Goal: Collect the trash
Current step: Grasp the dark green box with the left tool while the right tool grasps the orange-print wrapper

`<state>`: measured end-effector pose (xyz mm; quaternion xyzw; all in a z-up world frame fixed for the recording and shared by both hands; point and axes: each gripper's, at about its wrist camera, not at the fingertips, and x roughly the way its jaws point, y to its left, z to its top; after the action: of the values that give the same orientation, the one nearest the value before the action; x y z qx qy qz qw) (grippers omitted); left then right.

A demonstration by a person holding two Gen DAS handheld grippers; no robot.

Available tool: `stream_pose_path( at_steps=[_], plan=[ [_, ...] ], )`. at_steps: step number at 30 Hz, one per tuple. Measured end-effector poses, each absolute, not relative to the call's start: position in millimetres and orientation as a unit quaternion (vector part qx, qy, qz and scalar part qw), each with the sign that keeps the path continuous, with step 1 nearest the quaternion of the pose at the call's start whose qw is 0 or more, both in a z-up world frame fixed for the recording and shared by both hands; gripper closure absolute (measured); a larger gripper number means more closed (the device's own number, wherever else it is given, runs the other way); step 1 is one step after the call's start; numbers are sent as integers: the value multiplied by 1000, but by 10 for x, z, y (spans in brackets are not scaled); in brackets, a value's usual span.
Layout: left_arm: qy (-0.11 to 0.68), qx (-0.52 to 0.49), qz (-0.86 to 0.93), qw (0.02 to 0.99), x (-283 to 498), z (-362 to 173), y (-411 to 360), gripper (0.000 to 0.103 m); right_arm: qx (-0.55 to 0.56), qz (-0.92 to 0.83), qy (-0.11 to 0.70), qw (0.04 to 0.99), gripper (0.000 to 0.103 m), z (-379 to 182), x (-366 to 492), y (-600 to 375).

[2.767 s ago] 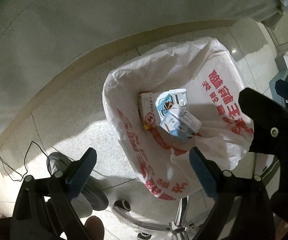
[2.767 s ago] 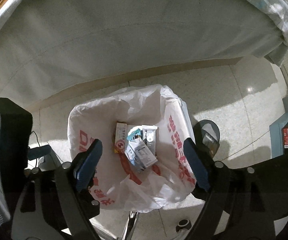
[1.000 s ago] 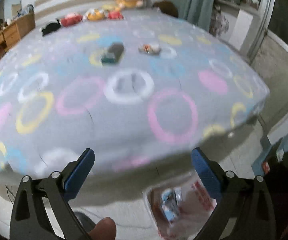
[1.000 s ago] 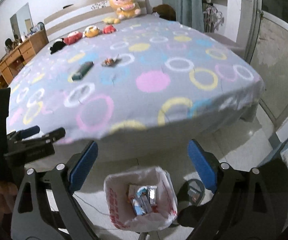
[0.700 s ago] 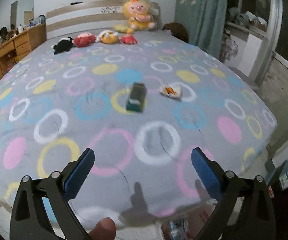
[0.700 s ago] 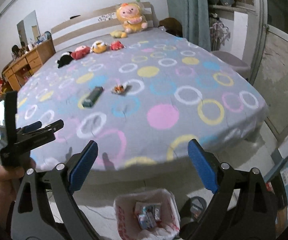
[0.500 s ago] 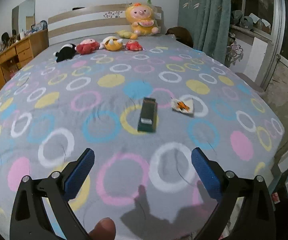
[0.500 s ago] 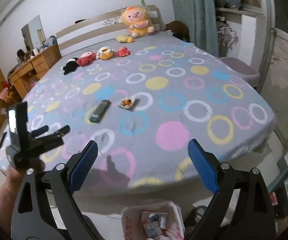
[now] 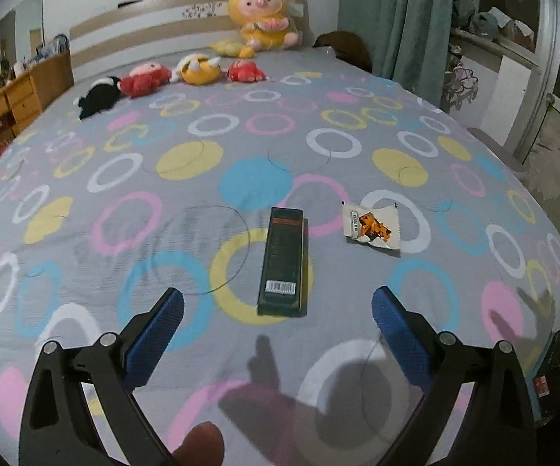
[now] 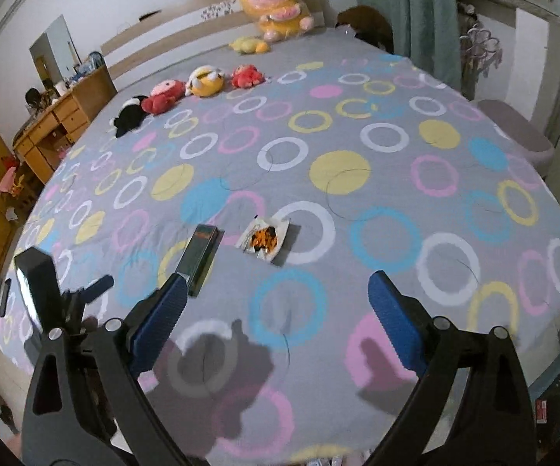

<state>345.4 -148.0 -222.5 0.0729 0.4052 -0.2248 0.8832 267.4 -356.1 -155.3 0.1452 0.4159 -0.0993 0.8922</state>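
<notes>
Room: bedroom with a big bed (image 9: 85, 202) under a soft grey cover dotted with pink, yellow, blue and white rings.
Left tongs (image 9: 276, 310): spread wide, holding nothing, hanging over the bed's near edge. The blue pads (image 9: 155, 328) look ribbed and rubbery on black plastic arms.
Right tongs (image 10: 276, 303): spread wide too, empty, also above the near edge and pointed at the middle of the bed.
Dark box (image 9: 283, 262): long, flat and stiff like card, dark green with a white barcode sticker on its near end. It lies flat near the middle of the bed, straight ahead of the left tongs, its long side pointing at them.
Snack wrapper (image 9: 371, 226): thin, crinkly, white with orange bits printed on it. It lies just beside the box, toward the bed's right edge, not touching it.
Step now: I think this is the reach for the next trash, with two pieces not yet picked up.
Next move: the left tongs likely need to go forward and down, then pinch the box across its narrow sides. The wrapper is floppy and lies flat, so the right tongs may have to press into the soft cover to catch an edge.
Far away: plush toys (image 9: 198, 72) sit in a row by the headboard (image 9: 155, 31), and a wooden dresser (image 9: 4, 112) stands past the bed's left edge.
</notes>
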Motion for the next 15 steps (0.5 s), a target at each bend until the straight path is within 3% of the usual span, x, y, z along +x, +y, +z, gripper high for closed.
stream_pose_path(
  at_steps=[15],
  plan=[
    [445, 82, -209, 867, 3969, -2658, -1678, 8, 134, -86, 483, 861, 11, -2283, 3899, -3520]
  ],
)
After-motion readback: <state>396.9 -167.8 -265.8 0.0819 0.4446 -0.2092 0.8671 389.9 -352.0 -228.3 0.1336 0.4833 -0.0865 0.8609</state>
